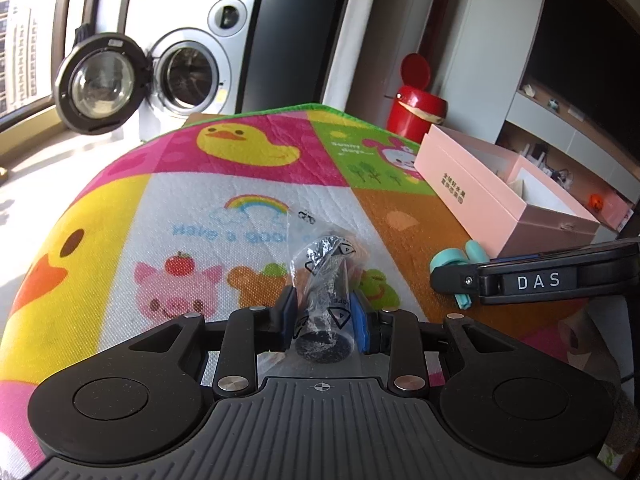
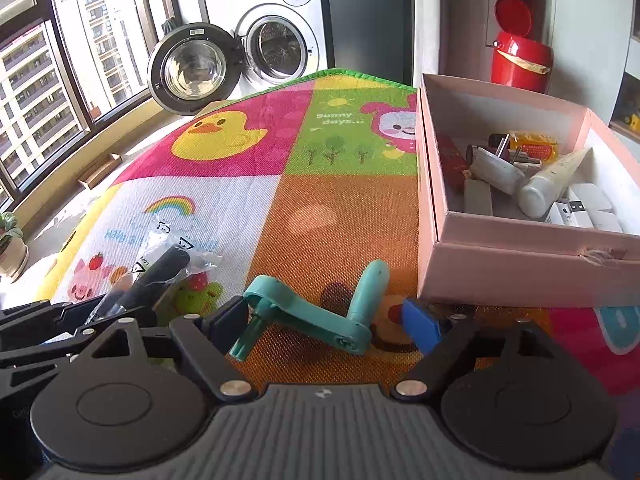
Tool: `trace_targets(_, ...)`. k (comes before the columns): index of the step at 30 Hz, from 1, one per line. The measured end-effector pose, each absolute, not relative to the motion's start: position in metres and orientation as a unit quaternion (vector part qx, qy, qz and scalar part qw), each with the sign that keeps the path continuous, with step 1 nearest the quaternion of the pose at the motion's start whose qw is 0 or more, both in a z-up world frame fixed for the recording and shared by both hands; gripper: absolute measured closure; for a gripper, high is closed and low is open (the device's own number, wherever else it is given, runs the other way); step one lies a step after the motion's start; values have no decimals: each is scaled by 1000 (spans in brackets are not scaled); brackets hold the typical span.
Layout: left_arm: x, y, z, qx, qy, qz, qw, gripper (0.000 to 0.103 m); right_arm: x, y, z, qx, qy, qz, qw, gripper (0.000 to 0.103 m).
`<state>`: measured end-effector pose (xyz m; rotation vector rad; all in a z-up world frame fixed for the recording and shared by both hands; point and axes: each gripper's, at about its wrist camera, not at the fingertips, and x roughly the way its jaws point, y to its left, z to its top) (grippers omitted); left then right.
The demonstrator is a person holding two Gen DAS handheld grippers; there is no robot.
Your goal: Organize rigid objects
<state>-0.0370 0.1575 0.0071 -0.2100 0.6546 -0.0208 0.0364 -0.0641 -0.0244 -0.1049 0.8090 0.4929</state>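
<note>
Cartoon play mat (image 2: 328, 216), washing machine (image 2: 280, 40) behind. Left gripper (image 1: 325, 316) clamps bagged black cylinder (image 1: 326, 300) (plastic wrap crinkled). Right gripper (image 2: 326, 320), jaws apart, straddles teal crank (image 2: 304, 312), not yet pinched. Likely next: close, lift, carry into pink box (image 2: 500, 264).

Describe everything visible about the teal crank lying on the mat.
The teal crank looks like matte moulded plastic: a flat arm with a rounded handle standing up at one end and a ridged shaft pointing toward the camera at the other. It lies on the mat's orange patch, just in front of the pink box, apart from it. The right gripper straddles it, jaws open, the left pad close to the shaft end; contact is unclear.
</note>
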Motion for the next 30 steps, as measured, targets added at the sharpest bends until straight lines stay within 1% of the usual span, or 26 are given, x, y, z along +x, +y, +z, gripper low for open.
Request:
trace_targets(1, -35, 155, 8, -96, 324, -5, 941, 70, 34, -67, -23, -54, 390, 245, 886, 38)
trace_targets(7, -24, 131, 14, -32, 351, 29, 935, 70, 20, -96, -22, -62, 387, 257, 883, 38)
trace_targets(9, -24, 129, 15, -33, 352, 26, 935, 71, 16, -107, -18, -53, 387, 262, 882, 39)
trace_targets(11, -28, 128, 15, -50, 349, 11, 936, 71, 11, -119, -15, -51, 383, 262, 884, 43)
trace_targets(12, -32, 125, 15, -53, 349, -1, 936, 71, 8, -125, -12, -50, 383, 264, 884, 58)
trace_targets(13, -36, 122, 15, -50, 348, -9, 936, 71, 6, -130, -11, -51, 383, 263, 884, 70)
trace_targets(14, -40, 116, 15, -42, 348, -16, 936, 71, 2, -137, -8, -53, 379, 260, 887, 71)
trace_targets(18, -60, 91, 16, 7, 354, -58, 933, 71, -14, -159, -1, -75, 351, 260, 896, 71)
trace_targets(20, -66, 83, 16, 13, 362, -68, 930, 72, -20, -169, 0, -82, 344, 261, 898, 66)
trace_targets(21, -67, 81, 17, 11, 364, -66, 929, 72, -21, -171, 0, -81, 341, 261, 899, 53)
trace_targets(22, -68, 80, 17, 5, 367, -59, 928, 72, -23, -172, -1, -80, 335, 265, 901, 35)
trace_targets(24, -67, 82, 18, -13, 371, -43, 928, 72, -25, -172, -2, -88, 311, 278, 905, 22)
trace_targets(27, -65, 86, 19, -30, 375, -24, 926, 72, -23, -158, -3, -124, 281, 303, 902, 22)
trace_targets(30, -63, 84, 20, -31, 379, -18, 925, 72, -13, -141, -9, -166, 266, 339, 887, 16)
